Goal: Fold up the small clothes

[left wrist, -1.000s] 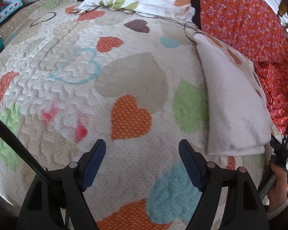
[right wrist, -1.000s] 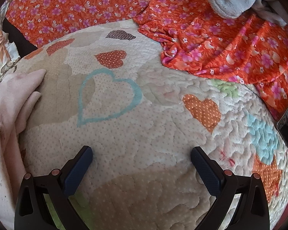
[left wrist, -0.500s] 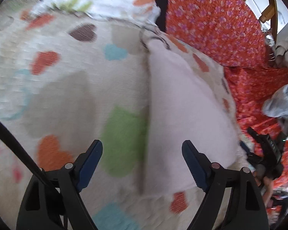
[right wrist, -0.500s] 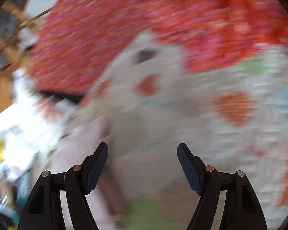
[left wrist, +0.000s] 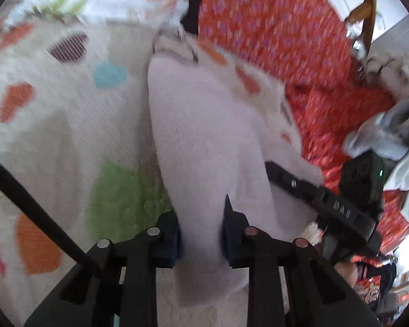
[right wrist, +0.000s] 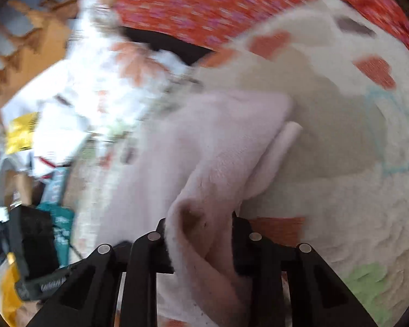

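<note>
- Pale pink fleece garment [left wrist: 204, 141]: lies folded on the heart-patterned quilt [left wrist: 76, 125]. In the left wrist view its long axis runs from the gripper at the bottom edge up and away toward the far edge of the quilt, slightly tilted to the left at the top. Its near end rises off the quilt into the jaws.
- Same garment in the right wrist view [right wrist: 204, 150]: its length runs from the jaws diagonally up to the right, ending in a rounded folded corner with a second layer peeking out beneath it.
- Left gripper [left wrist: 201, 234]: jaws closing, with the near end of the garment bunched between them and both pads pressing the cloth.
- Right gripper [right wrist: 200, 242]: jaws closing on a pinched fold of the same garment; cloth fills the gap and the pads bear on it. It also appears at the right of the left wrist view [left wrist: 324, 199], beside the garment's edge.
- Writing: pale raised characters on the right gripper's black body read roughly "OAS", blurred. A small pale label on the left gripper's body, seen at the lower left of the right wrist view, is illegible.
- Surroundings: an orange floral sheet [left wrist: 280, 32] lies beyond the quilt; grey cloth [left wrist: 381, 136] is heaped at the right.
</note>
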{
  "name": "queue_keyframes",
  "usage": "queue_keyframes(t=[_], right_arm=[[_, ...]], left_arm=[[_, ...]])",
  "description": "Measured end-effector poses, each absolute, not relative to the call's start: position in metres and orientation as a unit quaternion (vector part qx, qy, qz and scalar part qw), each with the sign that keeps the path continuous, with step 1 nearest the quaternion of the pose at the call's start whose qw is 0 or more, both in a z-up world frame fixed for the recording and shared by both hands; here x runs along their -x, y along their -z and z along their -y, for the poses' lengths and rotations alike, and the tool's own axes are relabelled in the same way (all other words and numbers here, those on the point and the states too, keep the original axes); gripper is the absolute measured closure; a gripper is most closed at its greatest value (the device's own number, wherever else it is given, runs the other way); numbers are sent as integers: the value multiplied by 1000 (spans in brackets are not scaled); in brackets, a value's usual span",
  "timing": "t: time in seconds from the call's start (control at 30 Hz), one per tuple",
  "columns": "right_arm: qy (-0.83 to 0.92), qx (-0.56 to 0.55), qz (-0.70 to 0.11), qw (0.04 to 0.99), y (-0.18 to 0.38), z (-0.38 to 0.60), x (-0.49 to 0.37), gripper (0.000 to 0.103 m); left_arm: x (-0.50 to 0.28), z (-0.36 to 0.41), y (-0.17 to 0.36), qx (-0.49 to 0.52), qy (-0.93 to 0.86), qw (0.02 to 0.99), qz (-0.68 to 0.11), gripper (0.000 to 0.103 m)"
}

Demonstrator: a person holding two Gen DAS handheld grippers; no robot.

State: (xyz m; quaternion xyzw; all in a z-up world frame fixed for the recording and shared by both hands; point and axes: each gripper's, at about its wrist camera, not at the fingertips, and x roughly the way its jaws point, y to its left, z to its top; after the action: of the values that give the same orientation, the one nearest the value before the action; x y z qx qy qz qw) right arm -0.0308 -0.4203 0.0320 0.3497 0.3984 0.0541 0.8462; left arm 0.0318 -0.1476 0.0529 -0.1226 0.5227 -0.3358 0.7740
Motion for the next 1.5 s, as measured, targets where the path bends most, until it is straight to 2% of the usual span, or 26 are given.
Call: queue_keyframes(t=[0.07, 0.13, 0.23, 0.33, 0.4, 0.47, 0.57, 0.63, 0.67, 0.73, 0.77, 0.87, 0.93, 1.0, 1.2, 1.27, 1.33, 1.43, 1.5], right_arm=[[-79, -338, -391, 853, -44, 405, 35, 73], [-66, -315, -424, 847, -38, 393, 37, 68], [1, -293, -488, 822, -11, 394, 48, 66], [29, -306, -447, 840, -28, 411, 66, 66], [50, -271, -389, 879, -58, 410, 79, 66], [39, -249, -349, 903, -77, 401, 86, 66], [-1, -233, -355, 905, -78, 375, 84, 66], [-19, -195, -382, 903, -66, 347, 74, 66], [-22, -165, -398, 902, -59, 332, 69, 66], [-23, -115, -436, 892, -42, 310, 64, 66], [-21, -100, -461, 882, -31, 303, 65, 66], [-5, -106, -490, 865, -9, 297, 75, 63], [2, -129, -499, 857, -10, 297, 86, 55], [-2, -176, -504, 846, -10, 301, 107, 51], [2, -221, -447, 867, -34, 308, 166, 50], [29, -188, -419, 888, -50, 306, 180, 47], [64, -151, -382, 909, -66, 303, 198, 32], [86, -155, -348, 920, -73, 306, 220, 26], [89, -162, -344, 921, -68, 310, 227, 26]], left_arm=[[-23, 131, -63, 107, 320, 787, -516, 78], [-17, 120, -56, 94, 299, 786, -533, 70], [-7, 109, -27, 43, 252, 781, -571, 69], [2, 94, -17, 35, 250, 779, -574, 60], [9, 85, -25, 31, 249, 794, -553, 56], [21, 73, -40, 5, 222, 831, -510, 53], [38, 62, -65, -20, 166, 879, -447, 44], [49, 55, -83, -31, 133, 908, -397, 30], [60, 53, -96, -38, 111, 926, -359, 26], [81, 45, -115, -49, 81, 953, -288, 4], [95, 43, -124, -56, 68, 965, -248, 0], [117, 45, -134, -75, 58, 970, -223, 0], [129, 44, -137, -72, 67, 968, -232, 0], [142, 43, -141, -72, 57, 966, -242, 0], [205, 31, -164, -24, 45, 977, -209, 0], [201, 35, -167, 1, 75, 966, -246, 0], [190, 42, -163, 10, 97, 952, -291, 0], [177, 57, -149, 1, 97, 934, -343, 0], [172, 65, -136, -8, 90, 926, -366, 0]])
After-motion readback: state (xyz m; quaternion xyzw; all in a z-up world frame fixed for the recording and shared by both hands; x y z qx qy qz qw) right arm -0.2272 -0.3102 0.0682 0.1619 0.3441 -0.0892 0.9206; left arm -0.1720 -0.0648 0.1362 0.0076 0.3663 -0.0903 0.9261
